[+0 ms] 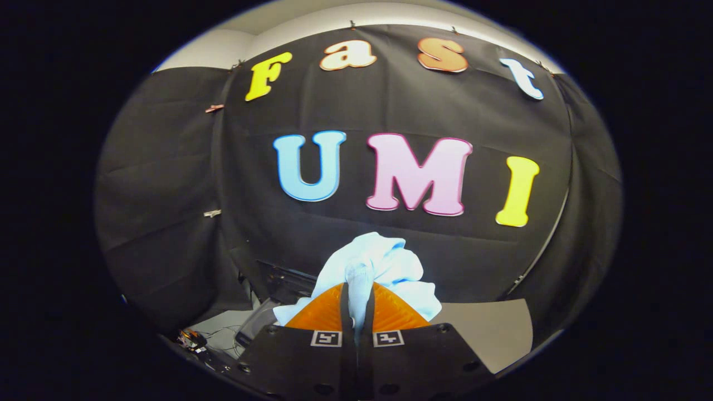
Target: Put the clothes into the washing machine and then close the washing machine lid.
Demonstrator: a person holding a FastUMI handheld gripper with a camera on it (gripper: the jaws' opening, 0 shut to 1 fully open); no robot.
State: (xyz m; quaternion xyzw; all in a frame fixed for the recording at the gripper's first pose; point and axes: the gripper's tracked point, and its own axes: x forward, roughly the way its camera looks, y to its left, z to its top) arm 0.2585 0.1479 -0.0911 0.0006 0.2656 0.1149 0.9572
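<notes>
A pale blue-white garment (379,262) is bunched up between and just above my fingers, lifted into the air in front of the black booth wall. My gripper (356,292) is shut on a fold of this cloth, with both fingers pressing it from either side. More of the fabric hangs down left and right behind the fingers. Below and left of the fingers I see a dark open lid or panel (284,281) and a pale rounded rim (253,328), likely part of the washing machine; most of it is hidden.
A grey tabletop (490,331) lies to the right beyond the fingers. At the lower left, loose wires and small parts (192,340) lie on a light surface. The black cloth wall stands close behind everything.
</notes>
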